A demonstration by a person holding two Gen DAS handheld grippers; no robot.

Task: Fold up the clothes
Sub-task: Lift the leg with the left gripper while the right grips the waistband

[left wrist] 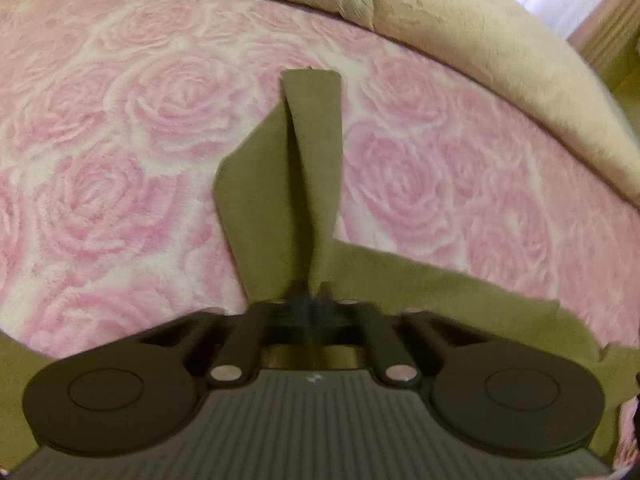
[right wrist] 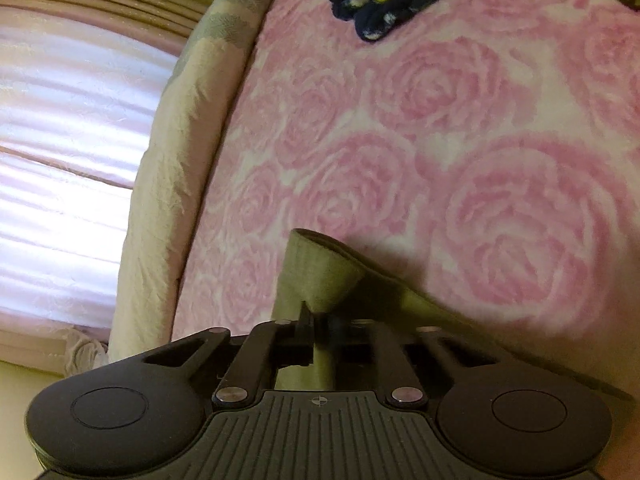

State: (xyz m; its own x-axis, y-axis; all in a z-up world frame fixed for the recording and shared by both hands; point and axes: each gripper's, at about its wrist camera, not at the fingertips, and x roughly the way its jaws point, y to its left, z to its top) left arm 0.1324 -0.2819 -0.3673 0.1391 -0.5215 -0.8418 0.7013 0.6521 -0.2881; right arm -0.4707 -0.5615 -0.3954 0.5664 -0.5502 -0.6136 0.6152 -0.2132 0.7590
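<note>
An olive-green garment [left wrist: 280,184] is held up over a pink rose-patterned blanket [left wrist: 120,120]. My left gripper [left wrist: 310,300] is shut on the garment, pinching a folded edge that stands up ahead of the fingers; more of the cloth trails off to the lower right. In the right wrist view the same olive garment [right wrist: 316,272] rises as a curled flap, and my right gripper [right wrist: 320,324] is shut on it just above the blanket [right wrist: 440,140]. Both sets of fingertips are mostly hidden by the cloth.
A beige quilted cover [left wrist: 480,40] rims the bed along the far edge [right wrist: 168,200]. A dark blue patterned garment [right wrist: 380,0] lies at the far end of the blanket. Pink curtains [right wrist: 60,140] hang beyond the bed.
</note>
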